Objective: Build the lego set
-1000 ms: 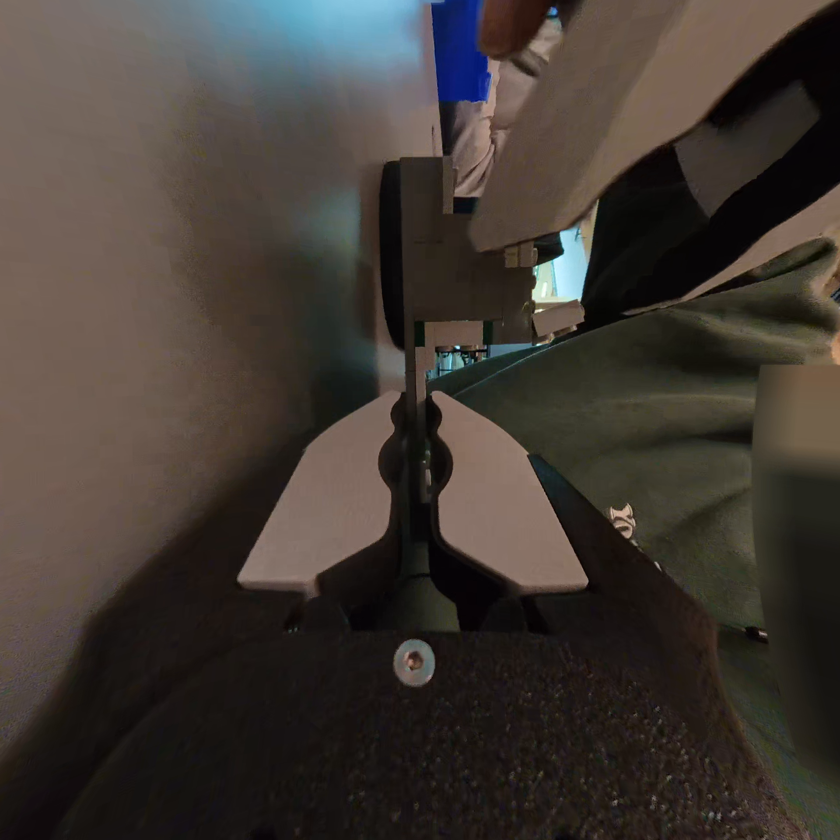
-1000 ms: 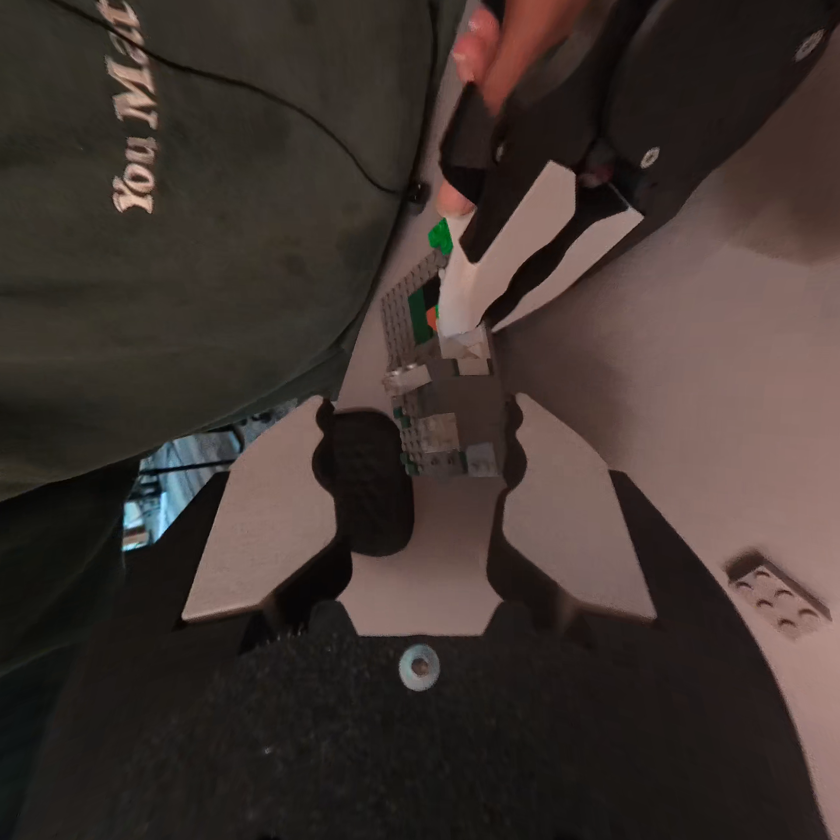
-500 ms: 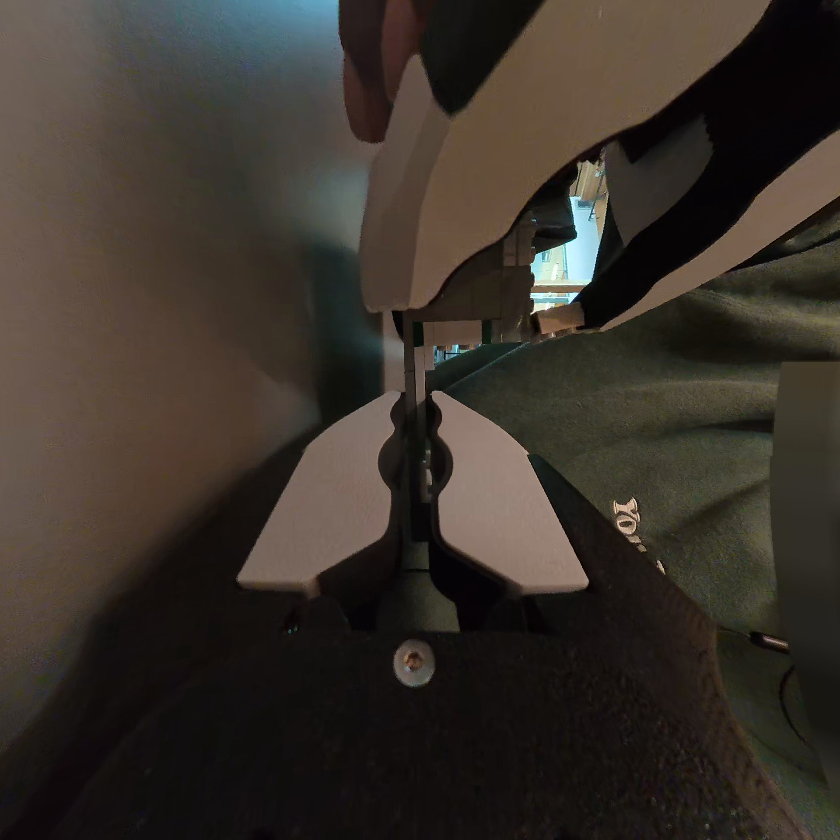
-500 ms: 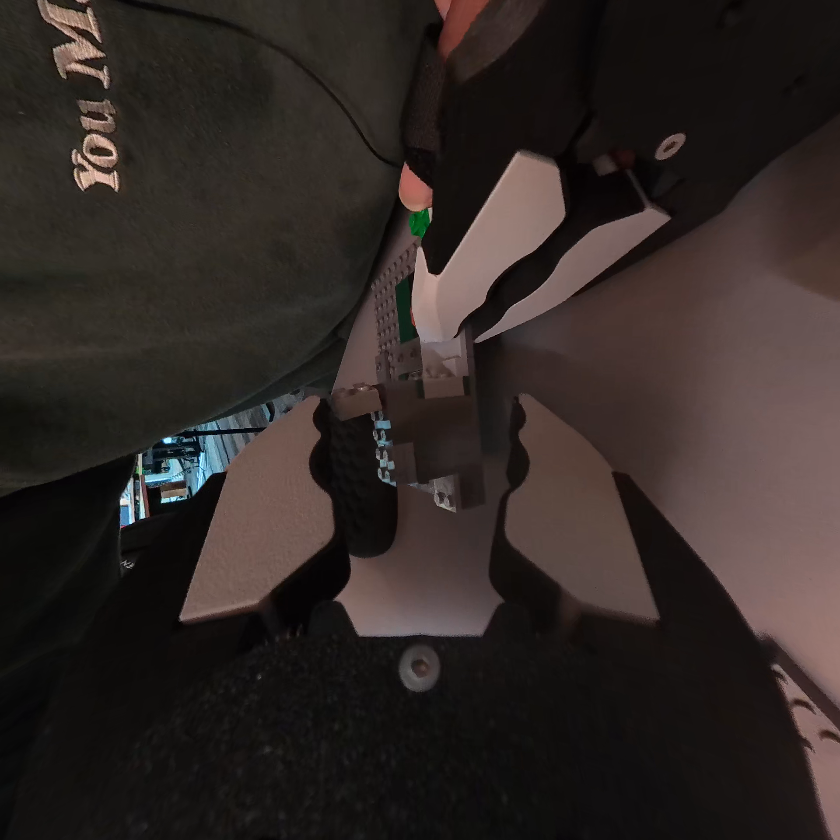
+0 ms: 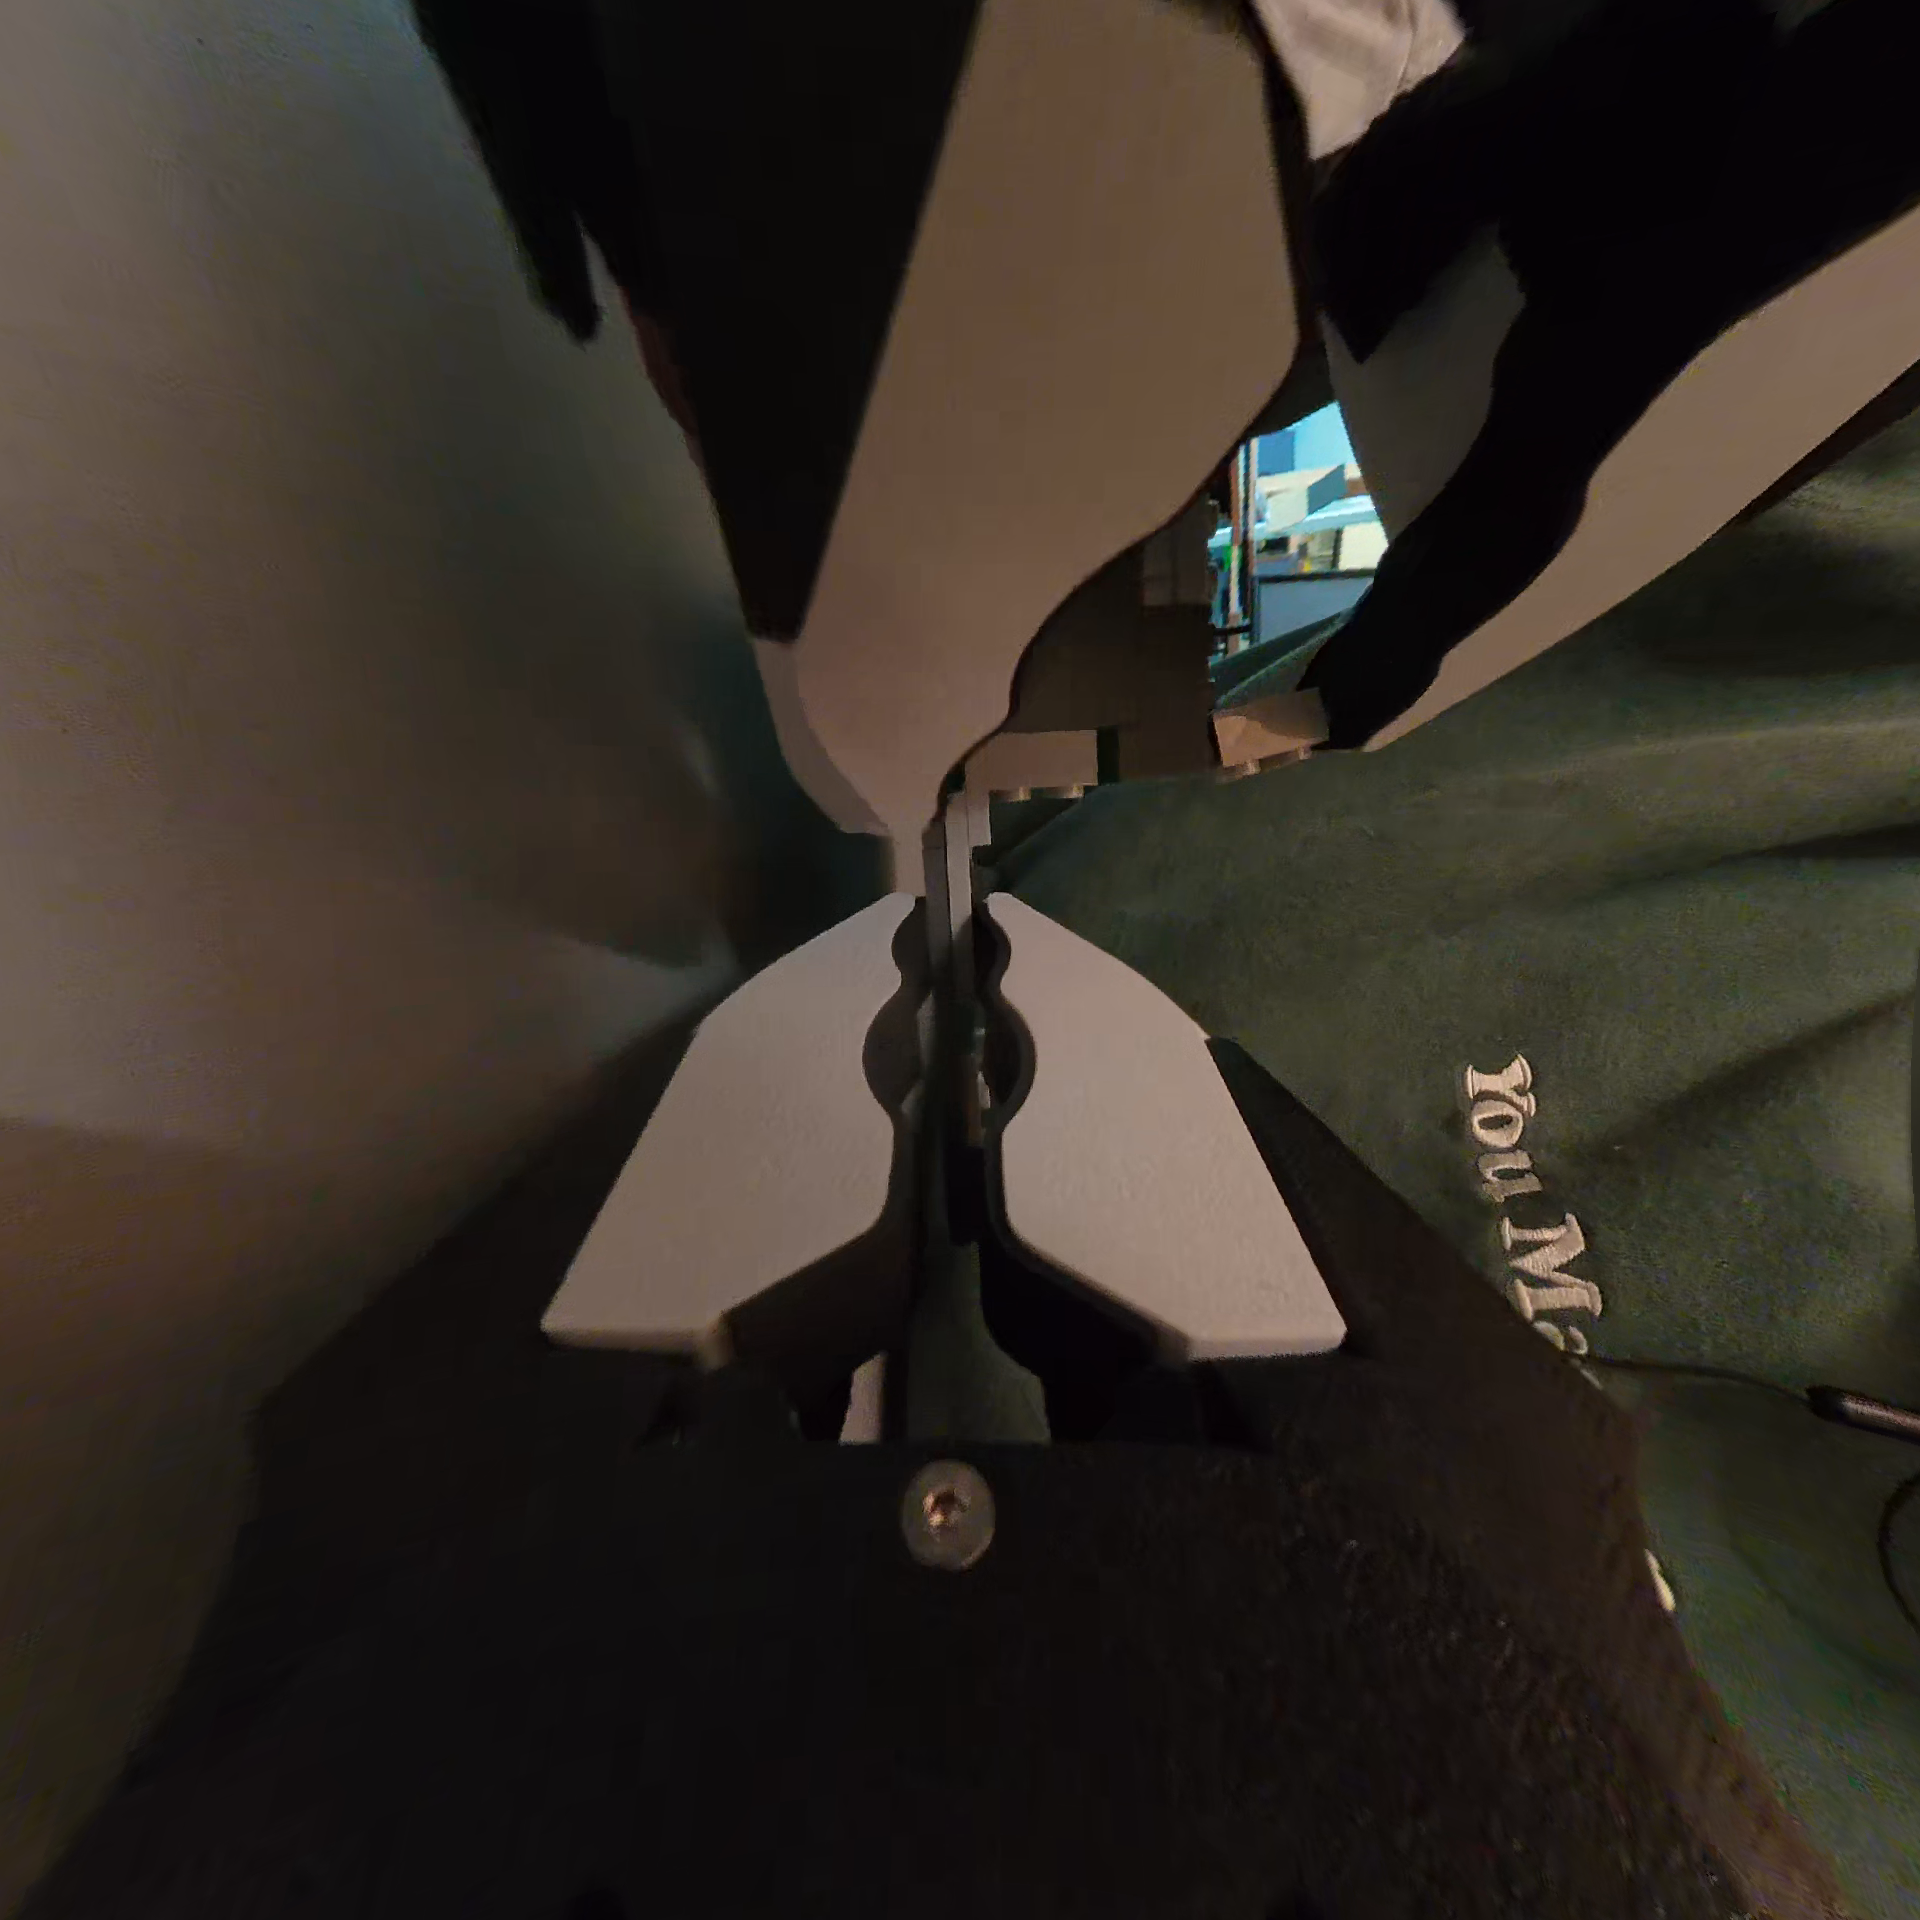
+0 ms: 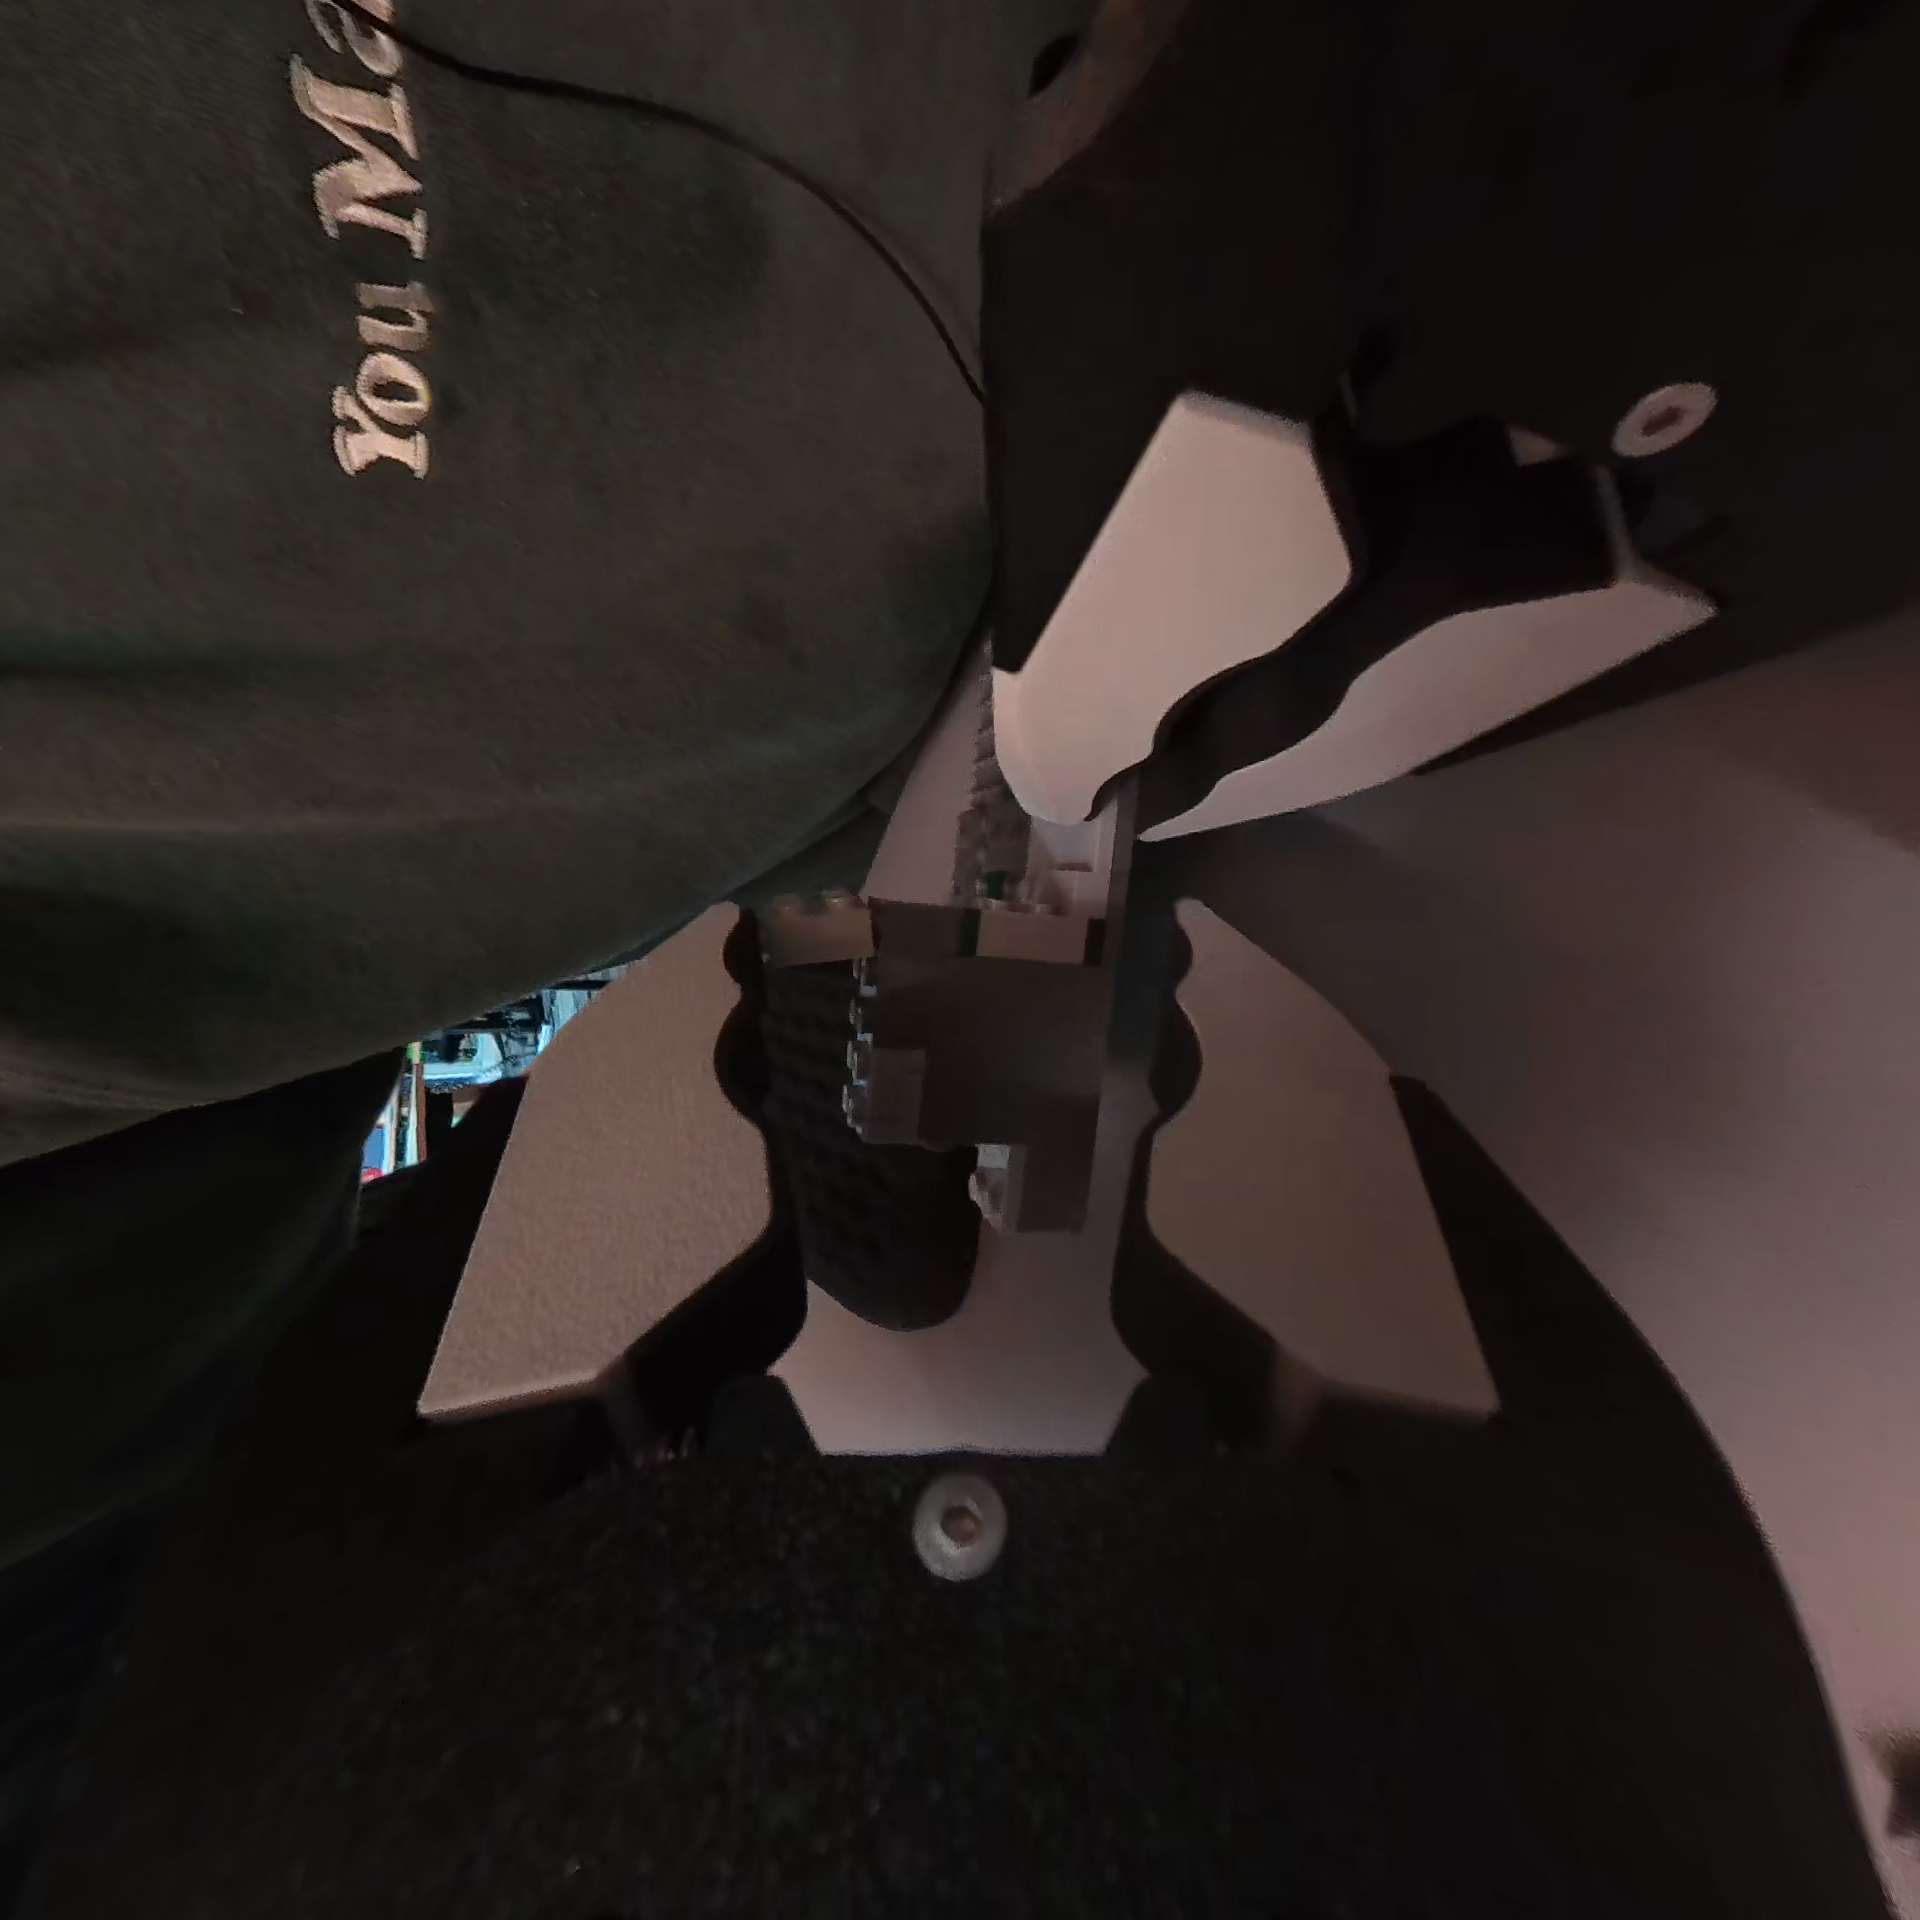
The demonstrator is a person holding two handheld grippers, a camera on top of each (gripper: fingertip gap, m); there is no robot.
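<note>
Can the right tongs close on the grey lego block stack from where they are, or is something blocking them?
Probably yes. The right tongs are open with the grey lego block stack already between their fingers. The left tongs grip the thin grey plate at the far end, clear of that gap.

The pale, matte table stretches bare and shadowed in both wrist views, and one small dark piece, blurred and cut off by the frame, lies directly on it.
</note>
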